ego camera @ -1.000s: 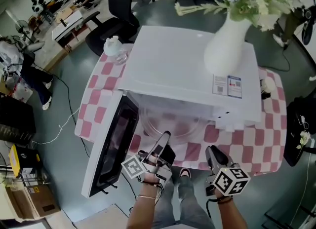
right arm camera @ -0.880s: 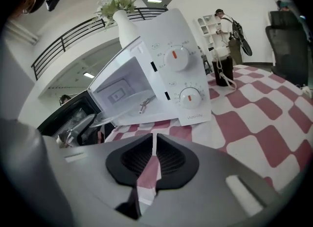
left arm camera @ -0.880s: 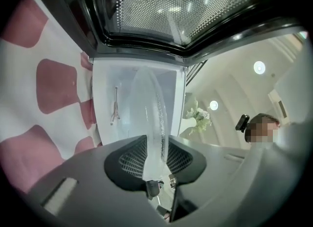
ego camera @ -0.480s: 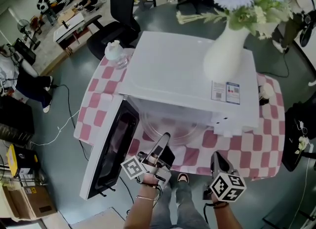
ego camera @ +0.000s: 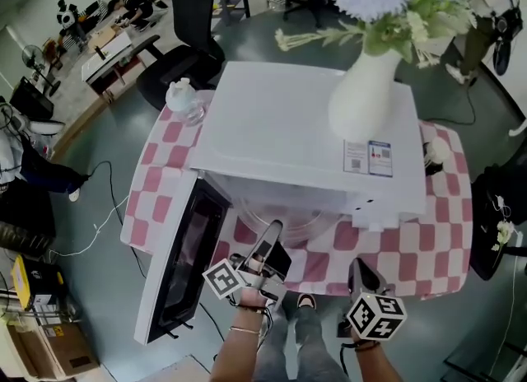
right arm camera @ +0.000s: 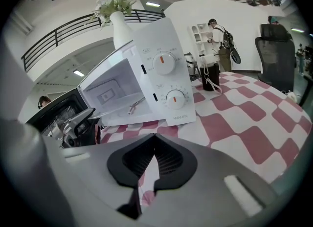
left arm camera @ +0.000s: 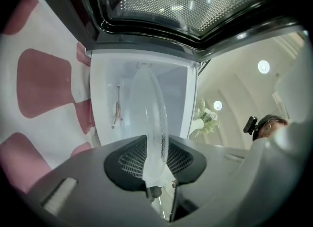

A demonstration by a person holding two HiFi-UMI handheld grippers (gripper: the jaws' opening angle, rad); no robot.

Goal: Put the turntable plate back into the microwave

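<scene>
L tongs [left arm camera: 155, 170] clamped on turntable plate [left arm camera: 149, 113] at microwave [ego camera: 305, 125] mouth, R tongs [right arm camera: 154, 165] together, empty; plate looks not seated yet.

1. Clear glass, smooth and glossy, faintly grainy along the rim: the turntable plate [left arm camera: 152, 123], centre of the left gripper view
2. White, smooth, satin-sheen casing: the microwave [ego camera: 296, 125]
3. Dark glossy window on its door [ego camera: 188, 249], backed by perforated metal mesh [left arm camera: 195, 6]
4. Matt pink-and-white checked cloth: the tablecloth [ego camera: 412, 244]
5. White, smooth, matt: the vase [ego camera: 362, 92], upper right of the head view
6. Grey matt plastic with dark ribbed pads [right arm camera: 168, 160]: the right gripper [right arm camera: 153, 145]
</scene>
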